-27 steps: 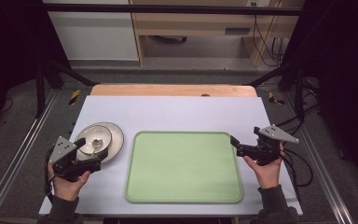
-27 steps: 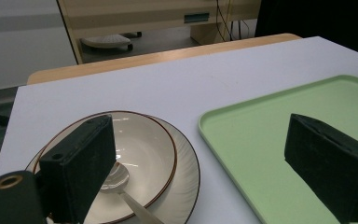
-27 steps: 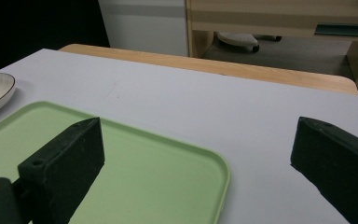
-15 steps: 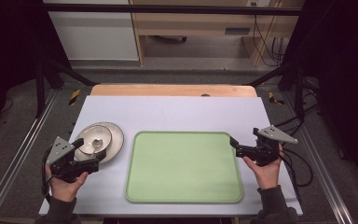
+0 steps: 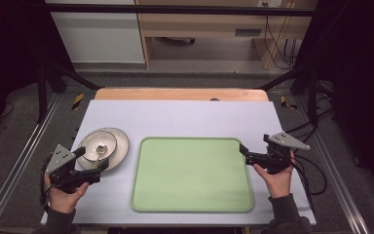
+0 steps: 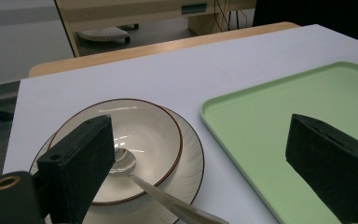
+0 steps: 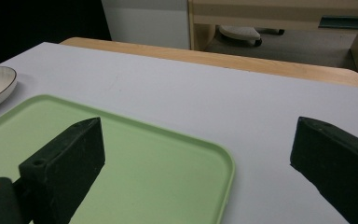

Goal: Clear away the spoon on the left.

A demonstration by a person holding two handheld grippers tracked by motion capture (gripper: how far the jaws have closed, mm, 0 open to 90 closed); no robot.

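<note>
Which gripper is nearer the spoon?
Left. The left gripper hangs open right beside the spoon in the bowl; the right gripper is across the green tray.

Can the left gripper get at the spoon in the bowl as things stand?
Probably yes. The left gripper stands open right beside the bowl, and the spoon lies with its handle out over the rim towards the fingers; nothing lies between them.

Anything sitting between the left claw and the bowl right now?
Nothing in the way. In the left gripper view the open left claw looks straight at the bowl; a spoon rests in it, handle pointing toward the claw.
</note>
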